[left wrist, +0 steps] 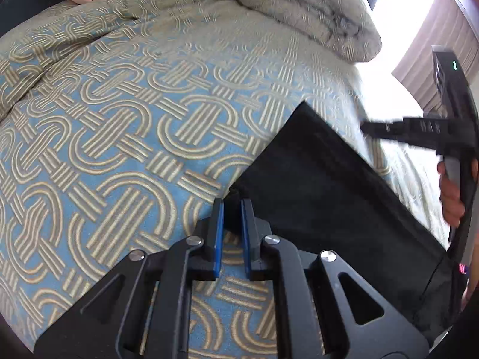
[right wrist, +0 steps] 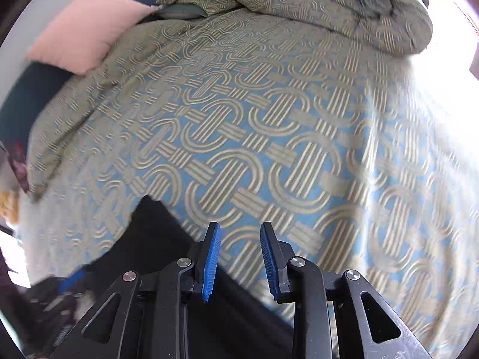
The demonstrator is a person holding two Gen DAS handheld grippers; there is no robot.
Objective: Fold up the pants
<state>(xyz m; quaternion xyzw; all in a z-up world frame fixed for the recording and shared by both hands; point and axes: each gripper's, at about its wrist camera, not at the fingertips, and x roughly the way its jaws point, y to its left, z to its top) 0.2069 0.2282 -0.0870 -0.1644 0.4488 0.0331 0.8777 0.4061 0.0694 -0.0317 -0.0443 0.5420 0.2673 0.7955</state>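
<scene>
Black pants (left wrist: pixel 323 185) lie folded in a flat rectangle on the blue and tan patterned bedspread (left wrist: pixel 119 119). My left gripper (left wrist: pixel 233 202) is at their near left corner. Its blue pads stand a narrow gap apart, and the dark corner of the cloth sits between the tips without being pinched. In the left wrist view my right gripper (left wrist: pixel 366 127) hovers over the far right edge of the pants, held by a hand (left wrist: pixel 452 197). In its own view the right gripper (right wrist: pixel 239 226) is open over the bare bedspread (right wrist: pixel 269 119). Nothing lies between its pads, and the pants (right wrist: pixel 149 239) lie to its lower left.
A bunched-up duvet (right wrist: pixel 329 6) is piled at the head of the bed. A pink pillow (right wrist: pixel 83 33) lies at the far left. A bright window (left wrist: pixel 398 15) and a curtain (left wrist: pixel 434 68) are beyond the bed's right edge.
</scene>
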